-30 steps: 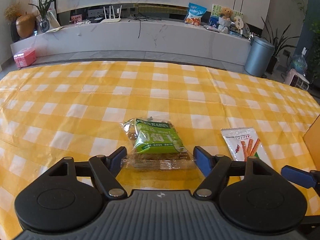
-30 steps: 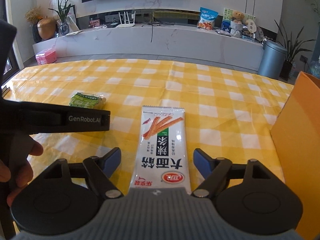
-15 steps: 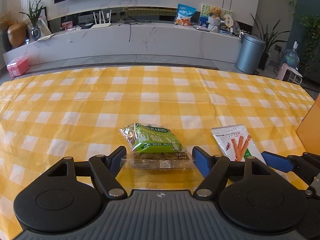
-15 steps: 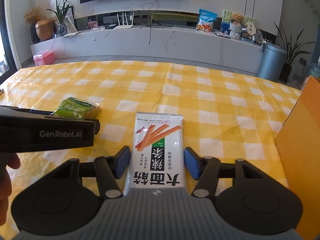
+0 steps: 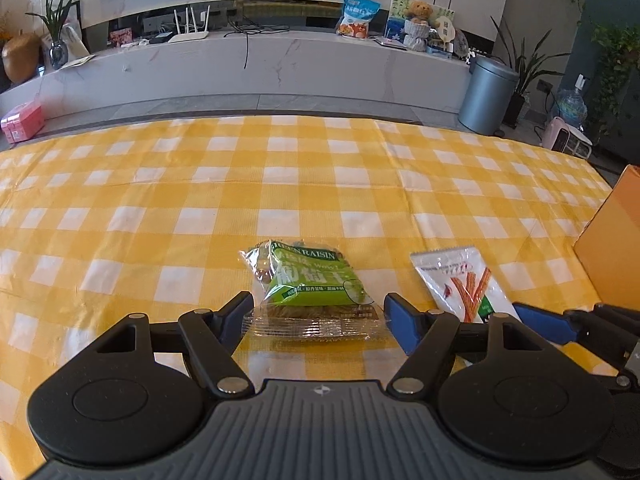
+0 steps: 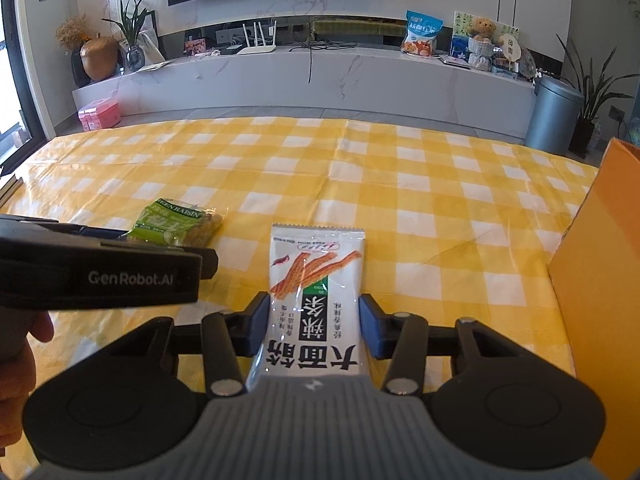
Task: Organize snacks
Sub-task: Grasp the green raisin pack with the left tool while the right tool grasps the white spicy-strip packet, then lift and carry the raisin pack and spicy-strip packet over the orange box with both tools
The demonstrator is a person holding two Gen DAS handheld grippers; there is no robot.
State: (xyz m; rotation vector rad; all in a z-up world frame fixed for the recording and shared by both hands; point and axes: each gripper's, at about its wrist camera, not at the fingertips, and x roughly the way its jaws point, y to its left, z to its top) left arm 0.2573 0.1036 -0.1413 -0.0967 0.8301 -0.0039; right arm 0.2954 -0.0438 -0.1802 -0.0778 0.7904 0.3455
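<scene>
The left gripper (image 5: 318, 314) jaws are closing around the raisin pack (image 5: 308, 284) on the counter (image 5: 200, 184), not yet pinching. The right gripper (image 6: 312, 322) jaws are closing on the strip packet (image 6: 316, 280), about touching. Slick film may buckle or slip out.
</scene>
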